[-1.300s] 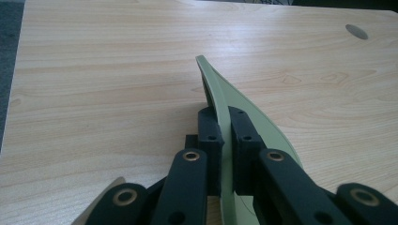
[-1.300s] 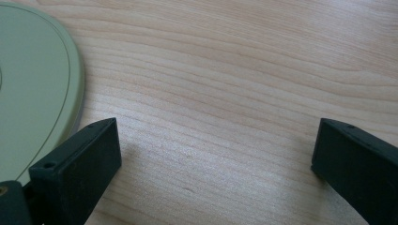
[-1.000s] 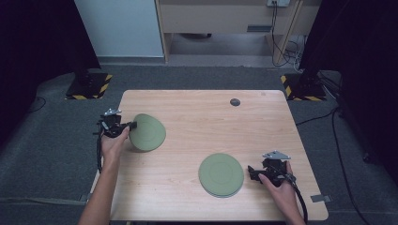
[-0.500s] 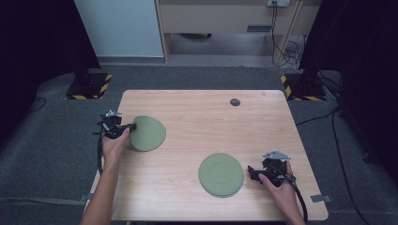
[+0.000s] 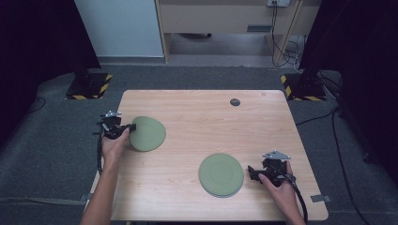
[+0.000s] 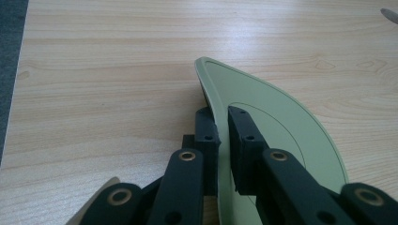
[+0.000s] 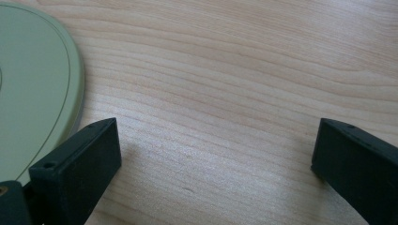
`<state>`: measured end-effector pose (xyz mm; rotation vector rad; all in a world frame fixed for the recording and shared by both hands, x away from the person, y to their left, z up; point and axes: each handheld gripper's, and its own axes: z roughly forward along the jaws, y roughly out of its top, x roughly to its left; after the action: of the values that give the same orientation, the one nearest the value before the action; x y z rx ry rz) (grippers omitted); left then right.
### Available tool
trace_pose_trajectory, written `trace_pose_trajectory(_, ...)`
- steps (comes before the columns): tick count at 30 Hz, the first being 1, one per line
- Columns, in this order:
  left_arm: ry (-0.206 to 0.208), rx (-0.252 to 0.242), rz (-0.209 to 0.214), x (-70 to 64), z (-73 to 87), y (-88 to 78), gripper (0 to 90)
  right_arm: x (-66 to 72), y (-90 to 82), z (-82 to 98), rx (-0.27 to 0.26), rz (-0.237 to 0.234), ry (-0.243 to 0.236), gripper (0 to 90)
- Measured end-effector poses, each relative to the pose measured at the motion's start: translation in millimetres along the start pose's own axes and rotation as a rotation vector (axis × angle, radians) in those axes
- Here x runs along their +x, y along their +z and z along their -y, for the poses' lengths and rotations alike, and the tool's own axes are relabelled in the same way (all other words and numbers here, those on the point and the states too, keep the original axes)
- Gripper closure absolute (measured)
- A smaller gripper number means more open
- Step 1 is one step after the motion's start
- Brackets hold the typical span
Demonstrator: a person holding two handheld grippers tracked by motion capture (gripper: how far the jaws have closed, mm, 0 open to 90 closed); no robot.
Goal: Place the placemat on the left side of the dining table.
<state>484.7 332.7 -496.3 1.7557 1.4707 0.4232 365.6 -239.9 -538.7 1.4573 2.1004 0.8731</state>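
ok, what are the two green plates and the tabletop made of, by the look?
Left plate: probably plastic or melamine, matte sage green; thin rim and dull, even sheen, clamped edge-on in the left tongs. Right plate: seemingly the same material, with a faint ring line in its face. Table: light wood or wood-look laminate, satin; visible grain and soft glare.

Sage-green plates (image 5: 148, 134) (image 5: 221, 175), pale wood-grain table (image 5: 202, 112), black tools (image 5: 133, 126) (image 5: 251, 172), yellow-black striped bases (image 5: 88, 86)

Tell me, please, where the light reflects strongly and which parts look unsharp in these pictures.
Left gripper view: a pale sheen lies on the light wooden table above the round green plate; the near black linkage is soft. Right gripper view: mild glare at the top. High view: even light, dark surroundings.
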Motion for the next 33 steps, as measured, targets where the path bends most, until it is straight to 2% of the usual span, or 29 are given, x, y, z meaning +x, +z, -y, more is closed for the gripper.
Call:
trace_pose_trajectory(7, 0.005, 0.007, -0.01, 1.5, 0.5, 0.2, 76.7, 0.0, 0.0, 0.0, 0.0, 0.0, 0.0, 2.0)
trace_pose_trajectory(12, 0.022, 0.016, -0.041, 1.5, 0.6, 0.9, 69.7, 0.0, 0.0, 0.0, 0.0, 0.0, 0.0, 2.0)
trace_pose_trajectory(17, 0.074, 0.012, -0.105, -2.3, -1.0, 2.9, 49.6, 0.0, 0.0, 0.0, 0.0, 0.0, 0.0, 2.0)
trace_pose_trajectory(19, 0.081, -0.004, -0.105, -4.0, -2.0, 3.4, 43.8, 0.0, 0.0, 0.0, 0.0, 0.0, 0.0, 2.0)
trace_pose_trajectory(21, 0.085, -0.015, -0.116, -6.3, -3.2, 3.8, 34.3, 0.0, 0.0, 0.0, 0.0, 0.0, 0.0, 2.0)
trace_pose_trajectory(23, 0.09, -0.026, -0.11, -9.5, -4.1, 4.5, 28.0, 0.0, 0.0, 0.0, 0.0, 0.0, 0.0, 2.0)
trace_pose_trajectory(27, 0.102, -0.016, -0.103, -14.0, -5.4, 5.7, 20.0, 0.0, 0.0, 0.0, 0.0, 0.0, 0.0, 2.0)
trace_pose_trajectory(31, 0.102, -0.005, -0.09, -18.2, -7.3, 6.4, 13.7, 0.0, 0.0, 0.0, 0.0, 0.0, 0.0, 2.0)
trace_pose_trajectory(33, 0.113, -0.008, -0.08, -25.0, -9.2, 5.8, 11.8, 0.0, 0.0, 0.0, 0.0, 0.0, 0.0, 2.0)
